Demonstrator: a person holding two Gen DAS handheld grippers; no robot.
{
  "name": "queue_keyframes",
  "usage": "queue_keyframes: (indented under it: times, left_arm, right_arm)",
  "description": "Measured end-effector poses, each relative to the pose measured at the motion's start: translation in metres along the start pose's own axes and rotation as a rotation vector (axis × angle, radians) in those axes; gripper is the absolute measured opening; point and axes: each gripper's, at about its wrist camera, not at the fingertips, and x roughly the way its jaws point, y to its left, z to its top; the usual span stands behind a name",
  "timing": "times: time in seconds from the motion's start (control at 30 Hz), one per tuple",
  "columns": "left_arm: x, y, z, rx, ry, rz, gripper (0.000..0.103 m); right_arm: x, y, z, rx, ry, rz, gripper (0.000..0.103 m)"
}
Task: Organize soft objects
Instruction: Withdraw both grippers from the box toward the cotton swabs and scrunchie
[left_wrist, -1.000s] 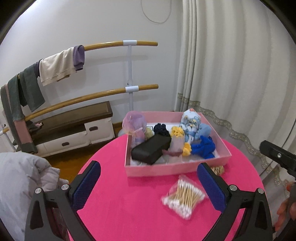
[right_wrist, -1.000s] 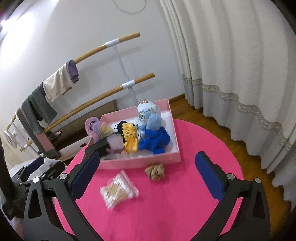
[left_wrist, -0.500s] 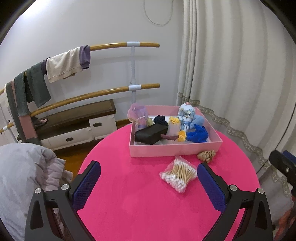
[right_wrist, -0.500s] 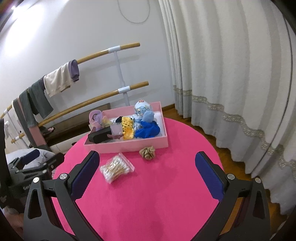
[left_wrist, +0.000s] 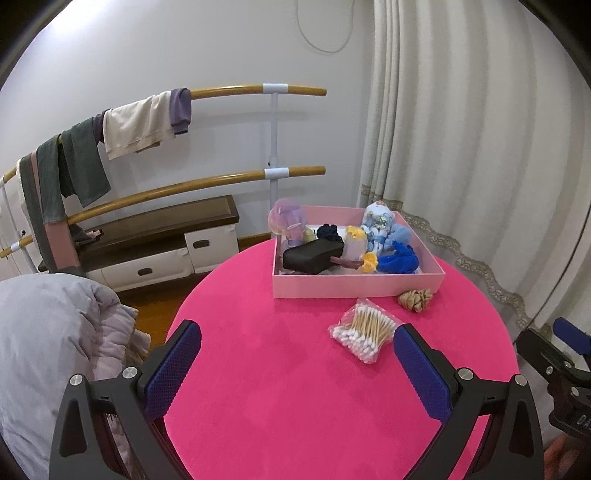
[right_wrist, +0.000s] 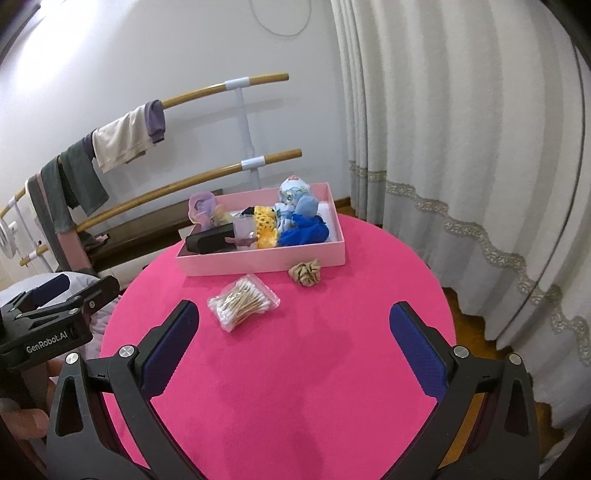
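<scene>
Over pink table (left_wrist: 295, 369), left tongs (left_wrist: 297, 363) and right tongs (right_wrist: 294, 345) gape wide, empty.

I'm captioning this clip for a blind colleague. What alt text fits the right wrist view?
An open hand-held gripper hovers over a round pink table, empty. Ahead lie a bag of cotton swabs and a tan scrunchie, both outside a pink box filled with plush toys. The other hand-held gripper shows at the left edge.
</scene>
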Motion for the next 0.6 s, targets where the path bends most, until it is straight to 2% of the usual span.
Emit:
queue_keyframes:
  times: [0.6]
  left_arm:
    - [-0.0008, 0.0025, 0.0023, -0.018, 0.010, 0.001, 0.103]
  right_arm:
    - [0.0012, 0.0028, -0.0027, 0.004, 0.005, 0.005, 0.103]
